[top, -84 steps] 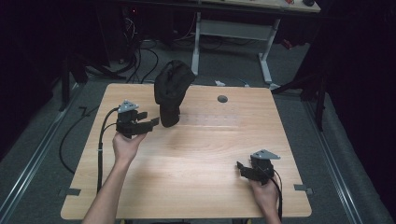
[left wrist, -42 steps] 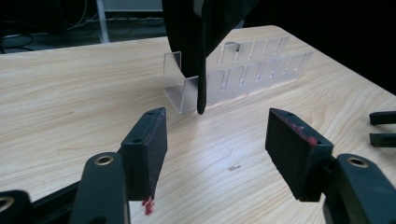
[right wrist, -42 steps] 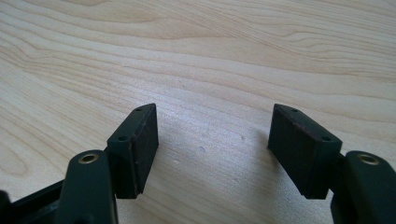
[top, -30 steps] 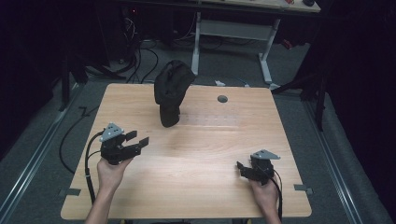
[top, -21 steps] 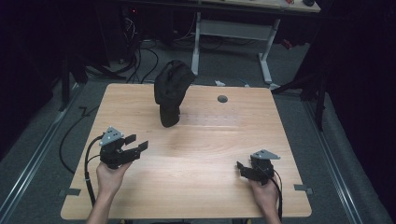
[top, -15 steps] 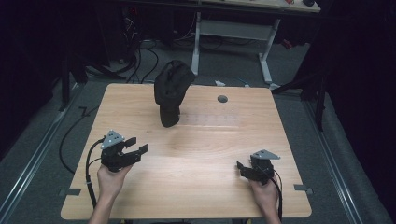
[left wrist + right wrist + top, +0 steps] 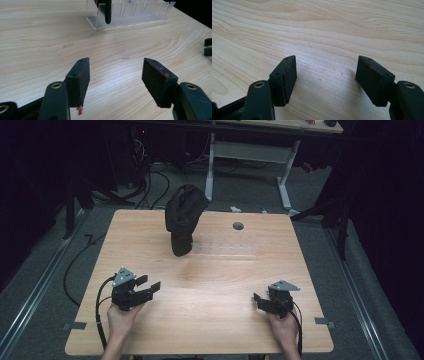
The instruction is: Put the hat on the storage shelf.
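A black cap (image 7: pixel 184 217) stands upright in the left end of a clear slotted rack (image 7: pixel 225 247) at the table's back centre. In the left gripper view the rack (image 7: pixel 130 12) lies far ahead, with the cap's black edge (image 7: pixel 107 11) in its first slot. My left gripper (image 7: pixel 150 283) rests near the front left of the table, well short of the cap, open with nothing between its jaws (image 7: pixel 115 61). My right gripper (image 7: pixel 257 301) sits at the front right, open over bare wood (image 7: pixel 326 58).
The wooden table (image 7: pixel 210 285) has a round cable hole (image 7: pixel 238 226) at the back right of the rack. Cables trail off the table's left edge. The right gripper's jaw tips (image 7: pixel 207 46) show at the far right of the left gripper view.
My left gripper has drawn back from beside the cap to the front left of the table, holding nothing. The cap stays on the rack. The right gripper has not moved.
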### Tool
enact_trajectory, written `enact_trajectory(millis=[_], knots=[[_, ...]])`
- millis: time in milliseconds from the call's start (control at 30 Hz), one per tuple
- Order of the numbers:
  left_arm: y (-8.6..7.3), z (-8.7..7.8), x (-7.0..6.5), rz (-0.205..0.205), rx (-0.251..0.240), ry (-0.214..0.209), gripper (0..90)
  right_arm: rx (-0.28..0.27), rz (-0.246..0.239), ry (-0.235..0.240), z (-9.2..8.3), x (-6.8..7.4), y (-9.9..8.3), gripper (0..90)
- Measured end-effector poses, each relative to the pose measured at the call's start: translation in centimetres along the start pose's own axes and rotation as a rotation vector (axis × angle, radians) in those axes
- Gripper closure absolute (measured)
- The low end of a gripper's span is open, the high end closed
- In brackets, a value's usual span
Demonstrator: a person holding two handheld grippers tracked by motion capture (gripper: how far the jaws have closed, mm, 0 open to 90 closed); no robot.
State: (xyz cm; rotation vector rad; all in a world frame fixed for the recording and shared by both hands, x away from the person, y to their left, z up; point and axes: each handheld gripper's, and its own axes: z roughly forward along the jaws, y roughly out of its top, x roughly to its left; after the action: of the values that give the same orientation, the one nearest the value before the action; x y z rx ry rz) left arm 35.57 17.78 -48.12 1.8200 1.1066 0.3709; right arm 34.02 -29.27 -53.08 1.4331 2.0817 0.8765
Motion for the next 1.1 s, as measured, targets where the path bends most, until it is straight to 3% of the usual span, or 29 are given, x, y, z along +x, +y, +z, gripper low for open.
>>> enact_trajectory(millis=[500, 867, 1100], knots=[[-2.0, 2.3, -0.8, 0.06, 0.094, 0.05, 37.0, -0.001, -0.004, 0.001, 0.0, 0.0, 0.0, 33.3], [-3.7, 4.6, -0.9, 0.121, 0.18, 0.13, 34.7, -0.001, -0.004, 0.001, 0.0, 0.0, 0.0, 33.3], [-3.9, 4.7, -1.0, 0.129, 0.175, 0.142, 33.4, -0.001, -0.004, 0.001, 0.0, 0.0, 0.0, 33.3]])
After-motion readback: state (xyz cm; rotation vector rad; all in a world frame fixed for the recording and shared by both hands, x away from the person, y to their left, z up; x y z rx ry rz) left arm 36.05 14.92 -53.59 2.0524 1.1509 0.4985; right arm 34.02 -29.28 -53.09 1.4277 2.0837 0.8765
